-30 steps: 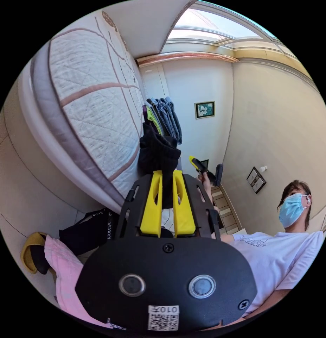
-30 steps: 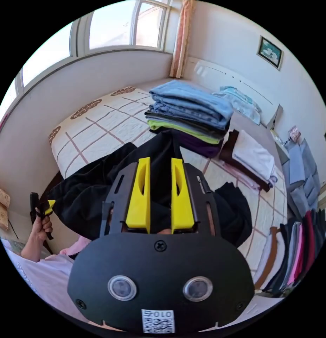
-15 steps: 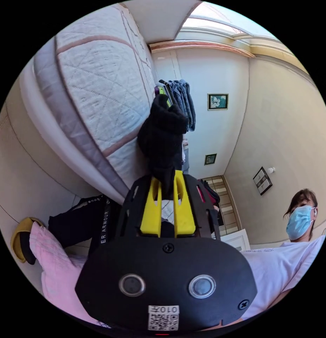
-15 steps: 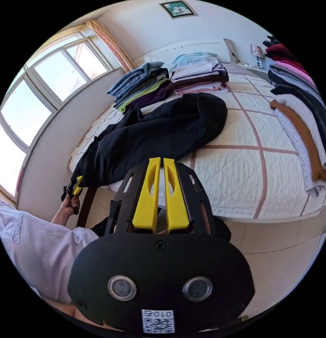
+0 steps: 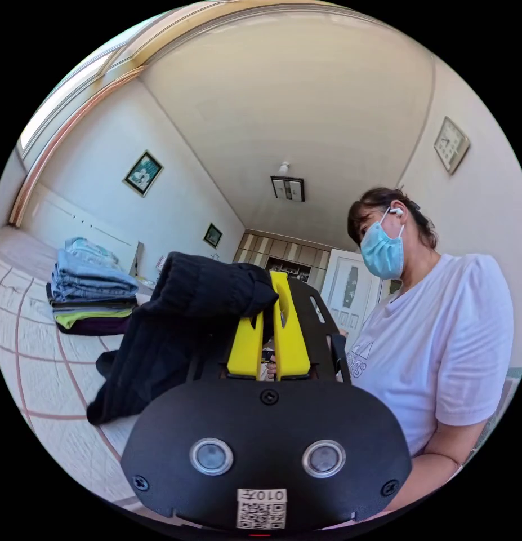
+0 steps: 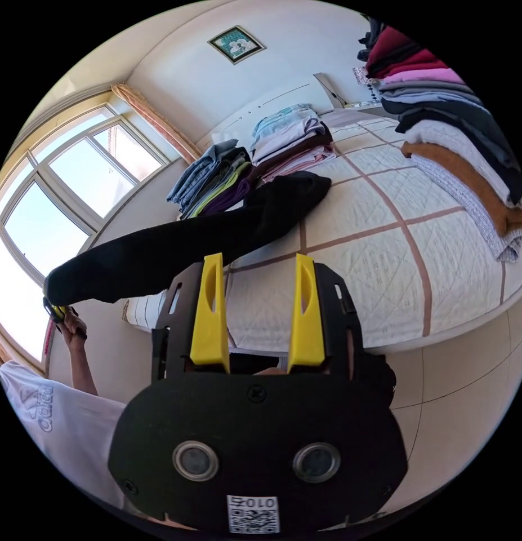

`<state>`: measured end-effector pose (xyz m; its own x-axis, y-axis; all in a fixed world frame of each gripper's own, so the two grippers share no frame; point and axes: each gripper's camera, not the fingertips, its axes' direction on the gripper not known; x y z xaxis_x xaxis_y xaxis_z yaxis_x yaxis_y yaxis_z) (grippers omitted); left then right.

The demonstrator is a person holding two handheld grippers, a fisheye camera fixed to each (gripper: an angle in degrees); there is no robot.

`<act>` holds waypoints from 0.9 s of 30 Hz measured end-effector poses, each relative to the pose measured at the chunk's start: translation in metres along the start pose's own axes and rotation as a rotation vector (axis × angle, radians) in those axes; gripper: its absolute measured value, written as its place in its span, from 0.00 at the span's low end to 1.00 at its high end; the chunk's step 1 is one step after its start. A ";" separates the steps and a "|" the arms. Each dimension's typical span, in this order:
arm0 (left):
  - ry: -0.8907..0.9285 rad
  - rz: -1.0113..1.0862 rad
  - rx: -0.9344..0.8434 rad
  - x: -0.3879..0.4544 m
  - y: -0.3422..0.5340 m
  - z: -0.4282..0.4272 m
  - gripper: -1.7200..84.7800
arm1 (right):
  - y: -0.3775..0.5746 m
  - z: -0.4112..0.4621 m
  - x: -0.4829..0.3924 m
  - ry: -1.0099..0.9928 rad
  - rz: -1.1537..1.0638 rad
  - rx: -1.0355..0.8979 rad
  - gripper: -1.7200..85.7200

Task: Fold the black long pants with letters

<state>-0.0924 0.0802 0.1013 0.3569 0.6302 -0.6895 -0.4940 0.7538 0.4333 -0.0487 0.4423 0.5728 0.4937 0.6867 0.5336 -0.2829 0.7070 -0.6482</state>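
Observation:
The black pants (image 6: 176, 248) stretch from the bed (image 6: 351, 270) up through the air to my left gripper (image 6: 57, 309), small at the left edge in a hand. In the left gripper view my left gripper (image 5: 269, 296) is shut on one end of the pants (image 5: 187, 321), which drape down to the left over the bed (image 5: 41, 360). No letters show on the cloth. My right gripper (image 6: 259, 262) hangs below the bed's edge, its yellow jaws wide apart with nothing between them.
Folded stacks stand at the far side of the bed: a jeans stack (image 6: 207, 177), (image 5: 92, 287) and a lighter stack (image 6: 291, 138). A row of folded clothes (image 6: 452, 124) lines the right edge. Tiled floor (image 6: 469, 366) lies below. The person in a white T-shirt (image 5: 435, 344) is close by.
My right gripper, shut on the pants a second ago and shut on nothing half a second ago, has opened. My left gripper has lifted its end of the pants, pulling them taut.

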 end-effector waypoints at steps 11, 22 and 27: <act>-0.013 0.273 0.017 0.111 -0.009 -0.053 0.10 | -0.096 0.057 -0.106 0.115 -0.118 -0.210 0.24; -0.227 0.402 -0.041 0.183 -0.017 -0.125 0.10 | -0.149 0.139 -0.140 0.253 -0.041 -0.451 0.19; -0.344 0.243 -0.013 0.133 -0.002 -0.145 0.10 | -0.168 0.162 -0.133 0.318 -0.027 -0.533 0.11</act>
<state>-0.1589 0.1351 -0.0754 0.4715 0.8166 -0.3329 -0.6056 0.5743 0.5508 -0.2001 0.2592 0.6986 0.7389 0.5278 0.4188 0.1421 0.4855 -0.8626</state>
